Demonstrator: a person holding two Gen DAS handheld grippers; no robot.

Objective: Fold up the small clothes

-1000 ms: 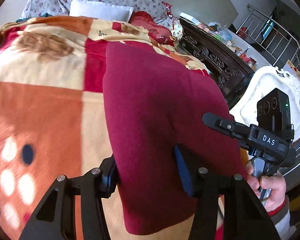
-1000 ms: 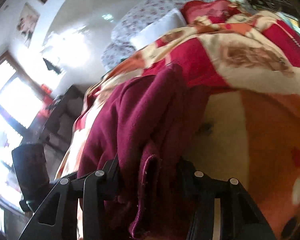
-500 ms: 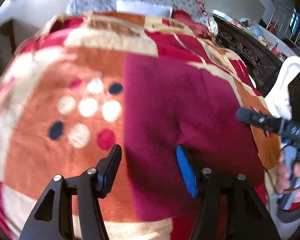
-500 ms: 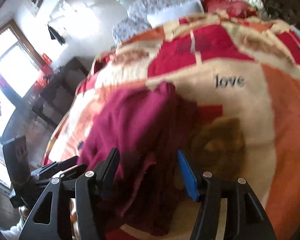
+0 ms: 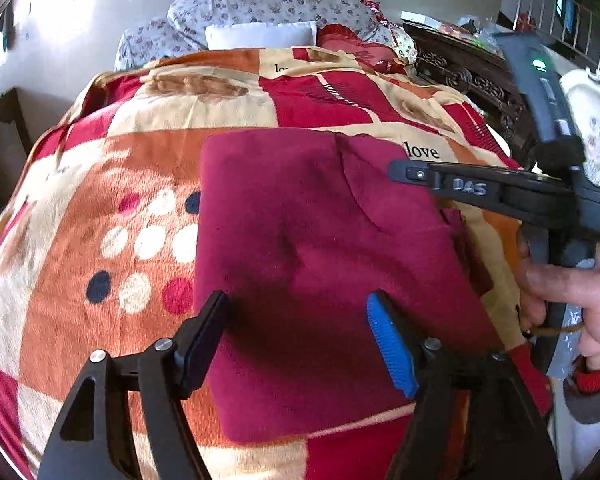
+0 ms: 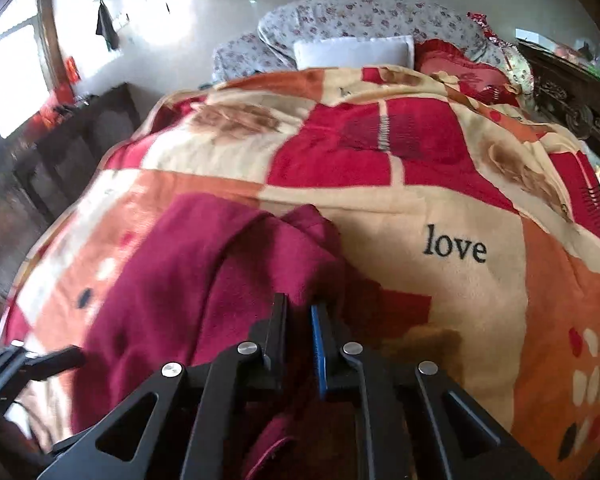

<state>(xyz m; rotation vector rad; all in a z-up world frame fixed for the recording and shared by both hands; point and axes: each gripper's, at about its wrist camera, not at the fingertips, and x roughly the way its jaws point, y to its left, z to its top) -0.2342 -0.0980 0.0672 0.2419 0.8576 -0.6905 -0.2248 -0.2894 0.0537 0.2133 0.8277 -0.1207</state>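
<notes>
the maroon garment [image 5: 320, 264] lies flat on the blanket [image 5: 100, 240] near the bed's front edge, folded into a rough rectangle with one ridge along its right side, so the fold looks partly done. the left gripper [image 5: 300, 344] has just been opening, released, its jaws astride the cloth without pressing. the right gripper [image 6: 300, 332] has just snapped nearly closed; whether it pinches the garment's right edge i cannot tell.

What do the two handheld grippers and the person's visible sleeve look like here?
Both grippers are black, with angular cut-out finger frames and silver screws. The left gripper has one ribbed blue pad and one black pad. The right gripper carries white "DAS" lettering and a green light. The sleeve shows a red cuff under grey.
</notes>
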